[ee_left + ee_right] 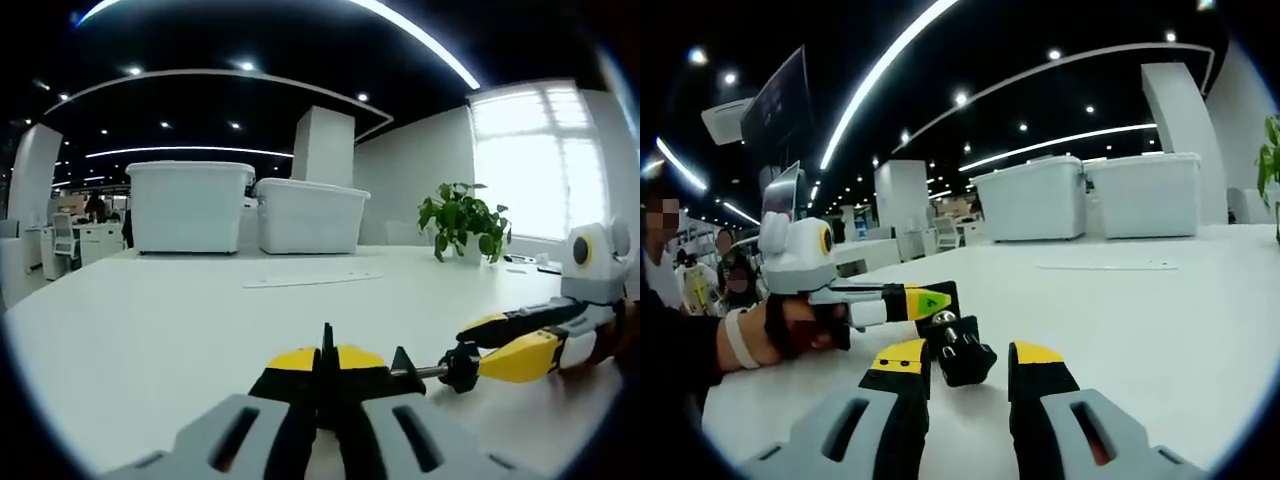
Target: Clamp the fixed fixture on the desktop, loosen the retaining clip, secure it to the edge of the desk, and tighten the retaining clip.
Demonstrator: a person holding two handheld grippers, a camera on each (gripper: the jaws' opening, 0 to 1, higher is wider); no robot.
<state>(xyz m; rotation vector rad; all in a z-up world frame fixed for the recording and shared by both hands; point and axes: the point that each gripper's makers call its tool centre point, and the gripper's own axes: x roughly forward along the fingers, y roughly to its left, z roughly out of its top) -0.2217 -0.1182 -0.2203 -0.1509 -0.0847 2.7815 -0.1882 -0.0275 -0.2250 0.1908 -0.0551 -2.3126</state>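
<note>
My left gripper (327, 358) is shut on a black clamp fixture (405, 368), whose thin plate stands up between the yellow-tipped jaws just above the white desk (180, 330). A screw runs right from the fixture to a black knob (460, 367). The right gripper (482, 345) comes in from the right with its fingers at that knob. In the right gripper view the knob (960, 350) sits between my right gripper's (970, 355) jaws. It lies close to the left jaw, with a gap to the right one. The left gripper (930, 300), held by a hand (800, 325), grips the fixture from the left.
Two white storage bins (190, 205) (310, 215) stand at the desk's far side, and a potted plant (462, 218) stands by the window. A sheet of paper (310, 280) lies mid-desk. People (735, 275) stand at the left of the right gripper view.
</note>
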